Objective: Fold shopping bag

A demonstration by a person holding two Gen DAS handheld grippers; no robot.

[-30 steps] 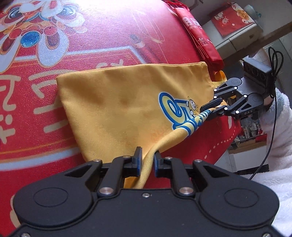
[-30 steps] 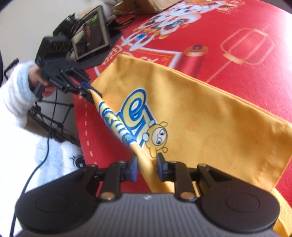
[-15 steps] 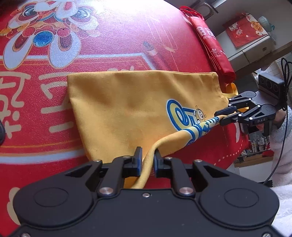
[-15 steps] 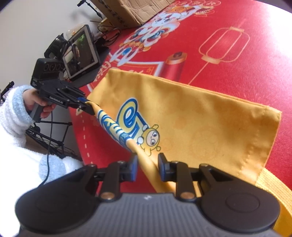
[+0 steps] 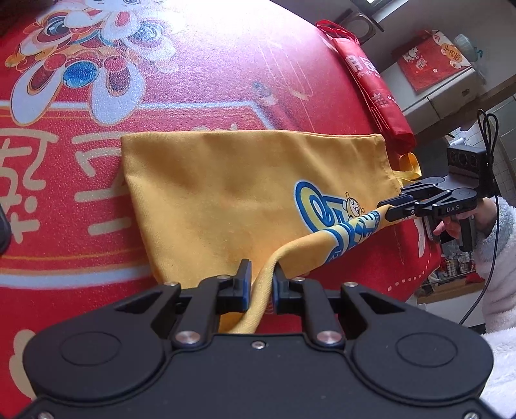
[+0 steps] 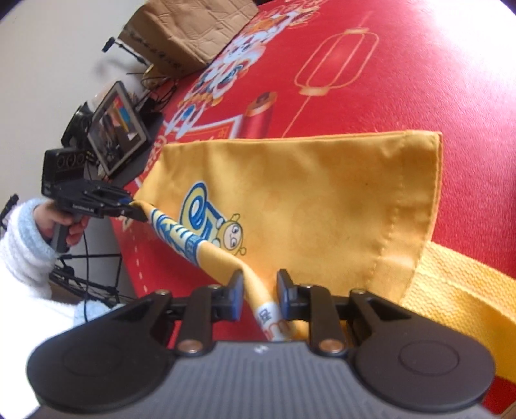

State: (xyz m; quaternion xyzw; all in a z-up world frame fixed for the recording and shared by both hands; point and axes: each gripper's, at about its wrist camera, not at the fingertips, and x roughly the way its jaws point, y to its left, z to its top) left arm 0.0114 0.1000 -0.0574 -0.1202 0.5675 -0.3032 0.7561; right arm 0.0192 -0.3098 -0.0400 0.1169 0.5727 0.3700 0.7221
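- Lying flat on the red printed tabletop is the yellow cloth shopping bag, blue cartoon logo facing up, and its near edge is lifted off the surface into a taut rolled ridge strung between the two grippers.
- The left gripper has that ridge pinched between its blue-padded fingers, closed on the fabric near the bag's bottom corner.
- The right gripper is clamped on the same edge at the mouth end, cloth running between its fingers; the right-hand pad's contact is hard to judge.
- A hand in a fluffy white sleeve works the left gripper's handle.
- The bag's woven yellow strap trails out at the right of the right wrist view.
- A folded red bag rests at the tabletop's far edge, just beyond the yellow one.
- A small monitor screen stands off the tabletop's corner, with a brown cardboard box behind it.
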